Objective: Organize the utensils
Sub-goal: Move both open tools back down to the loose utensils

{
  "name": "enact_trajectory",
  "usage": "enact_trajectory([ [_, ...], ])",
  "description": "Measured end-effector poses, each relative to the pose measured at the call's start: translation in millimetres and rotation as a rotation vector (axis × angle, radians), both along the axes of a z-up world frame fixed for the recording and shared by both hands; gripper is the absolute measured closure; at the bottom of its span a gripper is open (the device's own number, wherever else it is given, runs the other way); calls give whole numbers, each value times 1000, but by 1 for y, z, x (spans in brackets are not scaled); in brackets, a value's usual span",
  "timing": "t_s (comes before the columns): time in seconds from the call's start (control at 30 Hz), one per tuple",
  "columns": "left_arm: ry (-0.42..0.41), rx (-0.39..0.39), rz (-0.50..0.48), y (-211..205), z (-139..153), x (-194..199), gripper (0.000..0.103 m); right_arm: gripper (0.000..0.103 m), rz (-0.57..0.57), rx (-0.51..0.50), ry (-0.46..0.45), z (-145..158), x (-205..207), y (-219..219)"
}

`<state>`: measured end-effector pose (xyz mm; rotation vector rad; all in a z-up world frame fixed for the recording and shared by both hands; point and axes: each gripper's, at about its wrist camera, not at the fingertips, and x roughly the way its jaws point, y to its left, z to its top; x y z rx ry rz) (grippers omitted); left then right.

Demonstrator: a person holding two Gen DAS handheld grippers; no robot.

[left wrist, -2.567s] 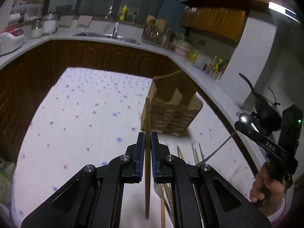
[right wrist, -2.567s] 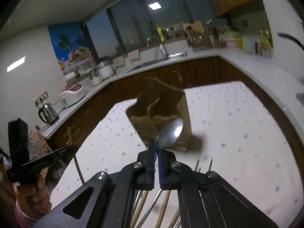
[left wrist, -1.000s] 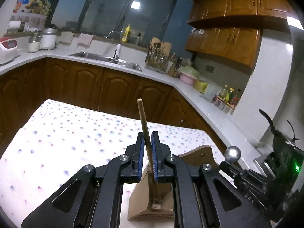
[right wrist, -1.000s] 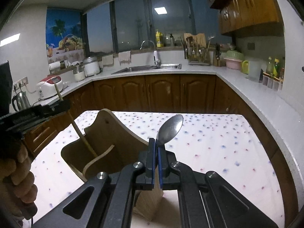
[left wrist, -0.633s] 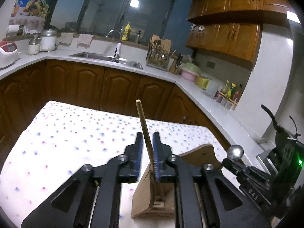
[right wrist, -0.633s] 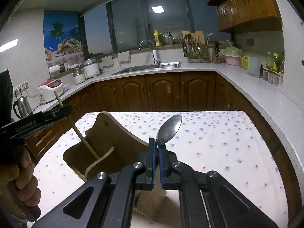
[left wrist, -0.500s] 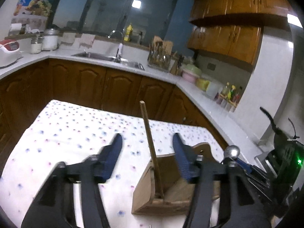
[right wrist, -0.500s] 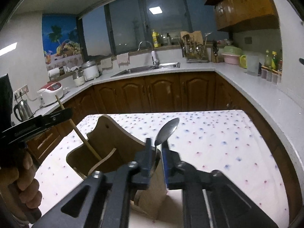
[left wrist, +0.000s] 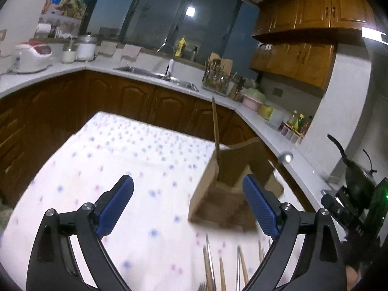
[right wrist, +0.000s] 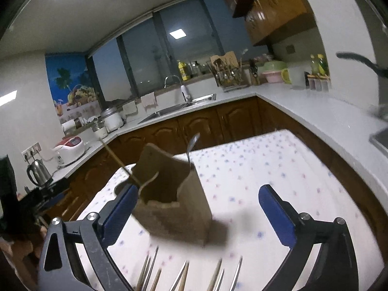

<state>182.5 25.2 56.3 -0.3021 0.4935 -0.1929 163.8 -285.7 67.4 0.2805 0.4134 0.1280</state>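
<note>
A wooden utensil holder stands on the dotted tablecloth. A wooden chopstick leans in one compartment and a metal spoon stands in another. My left gripper is back from the holder, its jaws opening wide with nothing between the pads. My right gripper is also drawn back, its jaws opening wide and empty. Several chopsticks and forks lie on the cloth near the front edge.
Kitchen counters with a sink, rice cooker and a dish rack curve behind the table. A kettle sits at the left in the right wrist view. The right gripper's body shows at the right edge of the left wrist view.
Both grippers went from shut to wide open, letting go of the chopstick and the spoon, which now stand in the holder. Both grippers pulled back from the holder.
</note>
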Motion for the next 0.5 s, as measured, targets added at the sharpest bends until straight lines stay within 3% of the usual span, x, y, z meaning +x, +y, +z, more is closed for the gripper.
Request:
enact_trajectory([
  [0.5, 108, 24, -37, 0, -46, -75, 10, 2, -68, 36, 65, -38, -91, -8],
])
